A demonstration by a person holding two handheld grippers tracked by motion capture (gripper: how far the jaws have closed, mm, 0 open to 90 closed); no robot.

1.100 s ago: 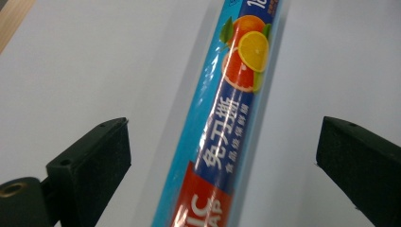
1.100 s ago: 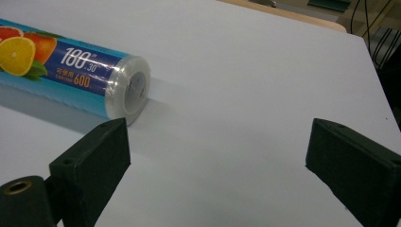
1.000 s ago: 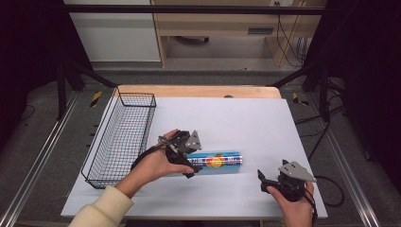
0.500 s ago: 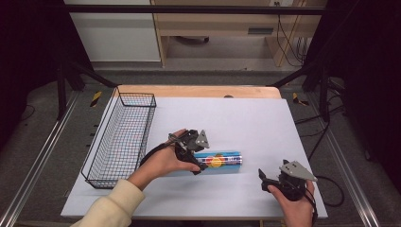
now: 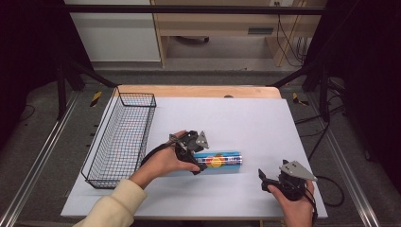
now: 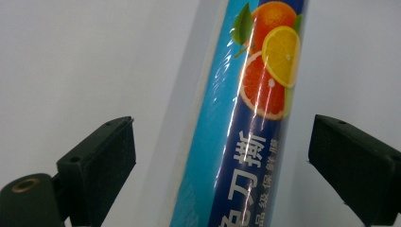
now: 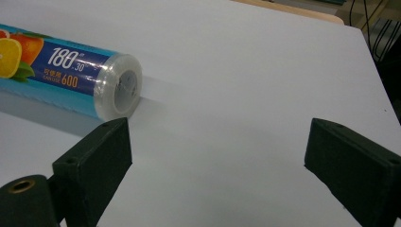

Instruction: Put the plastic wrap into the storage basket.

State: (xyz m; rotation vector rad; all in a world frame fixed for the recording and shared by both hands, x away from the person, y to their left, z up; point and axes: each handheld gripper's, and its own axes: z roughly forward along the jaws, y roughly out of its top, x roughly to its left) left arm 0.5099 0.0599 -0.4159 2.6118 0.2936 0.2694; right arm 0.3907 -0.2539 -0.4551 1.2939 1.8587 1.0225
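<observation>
Our left hand-held gripper (image 6: 222,156) straddles the blue cylindrical cling-film roll (image 6: 246,123), jaws spread; our right hand-held gripper (image 7: 217,165) rests spread on the white worktop (image 7: 236,71).

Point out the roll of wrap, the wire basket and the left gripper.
Roll of wrap (image 6: 246,142), left gripper view, printed side.
Wire basket (image 5: 118,142), high view, mesh floor.
Left gripper (image 5: 197,166), high view, between the jaws.

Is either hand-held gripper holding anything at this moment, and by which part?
Nothing is held. The left hand-held gripper straddles the blue cylindrical roll of cling film with jaws open; the right hand-held gripper is open over bare table.
</observation>
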